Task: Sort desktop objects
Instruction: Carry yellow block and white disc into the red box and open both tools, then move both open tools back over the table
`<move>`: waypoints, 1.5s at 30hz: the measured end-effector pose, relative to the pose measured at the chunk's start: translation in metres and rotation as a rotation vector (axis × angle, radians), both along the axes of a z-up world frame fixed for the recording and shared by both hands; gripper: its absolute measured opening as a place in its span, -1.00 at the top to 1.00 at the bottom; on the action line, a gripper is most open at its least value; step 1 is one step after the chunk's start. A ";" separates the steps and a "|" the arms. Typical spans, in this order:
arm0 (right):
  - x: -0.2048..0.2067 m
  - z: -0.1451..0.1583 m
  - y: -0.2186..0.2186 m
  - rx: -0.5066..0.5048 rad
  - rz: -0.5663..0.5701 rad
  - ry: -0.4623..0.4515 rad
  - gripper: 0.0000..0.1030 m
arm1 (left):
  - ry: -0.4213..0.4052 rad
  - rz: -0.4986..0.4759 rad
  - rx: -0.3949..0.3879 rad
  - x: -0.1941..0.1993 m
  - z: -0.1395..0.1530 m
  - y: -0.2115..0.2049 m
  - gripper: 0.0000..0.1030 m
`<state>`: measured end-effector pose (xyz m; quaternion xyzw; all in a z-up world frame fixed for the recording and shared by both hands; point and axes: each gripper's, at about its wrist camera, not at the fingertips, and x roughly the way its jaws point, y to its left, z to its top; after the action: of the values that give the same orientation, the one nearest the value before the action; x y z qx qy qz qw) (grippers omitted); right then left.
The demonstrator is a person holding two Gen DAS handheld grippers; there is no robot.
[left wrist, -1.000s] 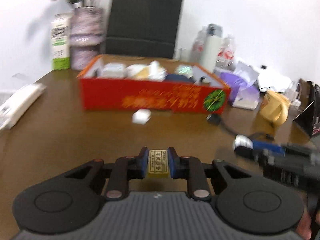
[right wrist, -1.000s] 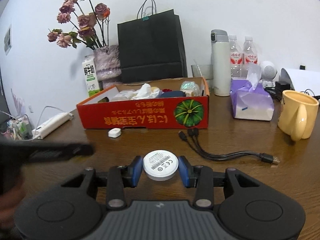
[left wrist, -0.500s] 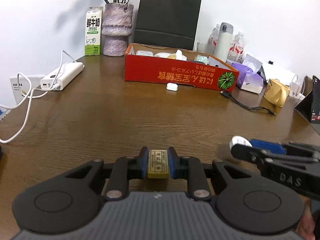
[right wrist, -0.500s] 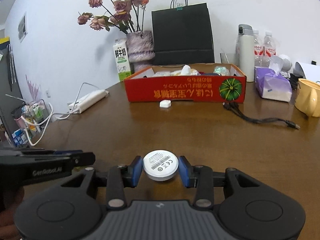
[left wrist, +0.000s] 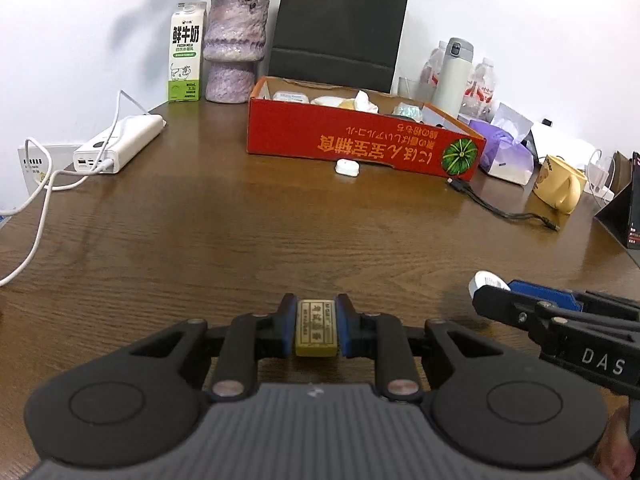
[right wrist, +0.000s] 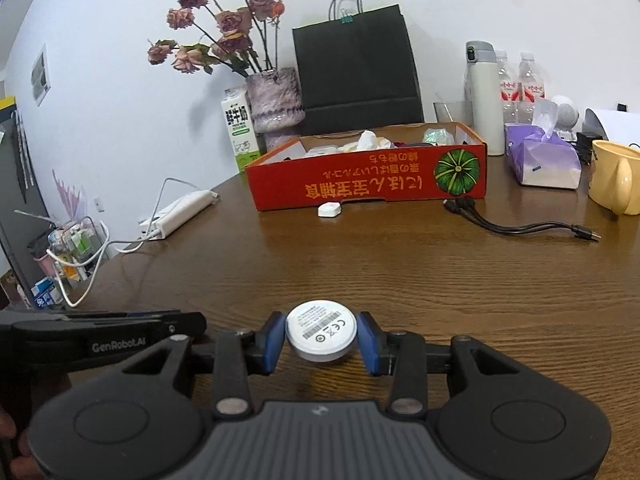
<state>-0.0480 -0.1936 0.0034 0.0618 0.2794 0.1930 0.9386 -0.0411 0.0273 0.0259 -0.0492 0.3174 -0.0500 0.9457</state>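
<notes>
The red box (left wrist: pixel 362 148) at 12 o'clock is already holding several items, while the left gripper (left wrist: pixel 316 330) is pinching a yellow block (left wrist: pixel 315 328), long axis pointing toward it, the right gripper (right wrist: pixel 321 338) is pinching a white disc (right wrist: pixel 321 335), and a white case (right wrist: pixel 329 209) is lying unsorted just outside.

A dark wood-grain table (left wrist: pixel 240 240) fills the room's foreground — plain white wall (left wrist: pixel 80 20) behind, from 9 to 3 o'clock, evenly lit.
</notes>
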 end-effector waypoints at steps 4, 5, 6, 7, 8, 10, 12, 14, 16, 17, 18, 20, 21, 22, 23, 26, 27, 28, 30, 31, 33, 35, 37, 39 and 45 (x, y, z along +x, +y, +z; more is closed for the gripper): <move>0.010 0.006 -0.003 -0.010 -0.012 -0.015 0.26 | -0.024 0.001 0.004 0.011 0.009 0.002 0.58; 0.015 0.010 -0.003 -0.018 -0.015 -0.024 0.26 | -0.022 0.007 0.005 0.017 0.012 0.003 0.58; 0.021 0.014 -0.004 -0.023 -0.017 -0.033 0.26 | -0.023 0.012 0.001 0.024 0.016 0.003 0.58; 0.027 0.019 -0.006 -0.028 -0.020 -0.047 0.26 | -0.027 0.016 -0.005 0.032 0.021 0.005 0.58; 0.036 0.028 -0.008 -0.031 -0.028 -0.064 0.26 | -0.036 0.016 -0.007 0.041 0.028 0.006 0.58; 0.057 0.046 -0.014 -0.032 -0.033 -0.088 0.26 | -0.080 0.008 -0.001 0.060 0.047 0.008 0.58; 0.088 0.069 -0.020 -0.046 -0.038 -0.105 0.26 | -0.104 -0.010 0.023 0.087 0.067 0.009 0.58; 0.123 0.092 -0.028 -0.065 -0.057 -0.118 0.26 | -0.081 -0.016 0.018 0.122 0.086 0.012 0.58; 0.164 0.107 -0.034 -0.081 -0.062 -0.091 0.26 | -0.057 -0.027 -0.022 0.158 0.101 0.016 0.58; 0.192 0.112 -0.039 -0.079 -0.068 -0.049 0.26 | -0.036 -0.054 -0.028 0.176 0.106 0.015 0.58; 0.215 0.114 -0.042 -0.075 -0.072 0.002 0.26 | -0.011 -0.066 -0.050 0.198 0.110 0.015 0.58; 0.266 0.109 -0.053 -0.034 -0.090 0.122 0.26 | 0.049 -0.081 -0.075 0.238 0.113 0.013 0.58; 0.282 0.105 -0.056 -0.019 -0.103 0.161 0.26 | 0.070 -0.077 -0.089 0.253 0.112 0.013 0.58; 0.301 0.099 -0.061 -0.004 -0.126 0.205 0.26 | 0.090 -0.072 -0.082 0.268 0.110 0.010 0.58; 0.312 0.094 -0.063 0.001 -0.148 0.236 0.26 | 0.098 -0.091 -0.061 0.279 0.107 0.007 0.58; 0.331 0.077 -0.065 -0.028 -0.190 0.280 0.24 | 0.138 -0.104 -0.032 0.307 0.095 -0.001 0.58; 0.333 0.075 -0.065 -0.042 -0.204 0.286 0.20 | 0.156 -0.114 -0.036 0.313 0.091 -0.001 0.58; 0.335 0.072 -0.065 -0.053 -0.212 0.290 0.04 | 0.172 -0.118 -0.037 0.319 0.087 -0.003 0.58; 0.334 0.071 -0.067 -0.026 -0.209 0.264 -0.18 | 0.180 -0.132 -0.038 0.327 0.082 -0.006 0.57; 0.334 0.072 -0.067 -0.013 -0.210 0.253 -0.34 | 0.178 -0.145 -0.044 0.329 0.081 -0.008 0.53; 0.332 0.075 -0.063 -0.033 -0.217 0.222 -0.41 | 0.171 -0.166 -0.041 0.331 0.080 -0.011 0.42; 0.328 0.079 -0.057 -0.064 -0.203 0.196 -0.43 | 0.155 -0.149 -0.021 0.329 0.081 -0.012 0.16; 0.318 0.081 -0.051 -0.077 -0.175 0.177 -0.46 | 0.147 -0.114 -0.019 0.320 0.084 -0.007 0.07; 0.305 0.083 -0.046 -0.099 -0.168 0.147 -0.50 | 0.110 -0.052 -0.012 0.299 0.088 -0.001 -0.09; 0.226 0.077 -0.032 -0.114 -0.127 0.008 -0.75 | 0.024 -0.029 -0.015 0.208 0.077 -0.005 -0.56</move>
<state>0.1777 -0.2259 0.0805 0.0265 0.2892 0.1164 0.9498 0.1668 0.0226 0.1032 -0.0525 0.3290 -0.0655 0.9406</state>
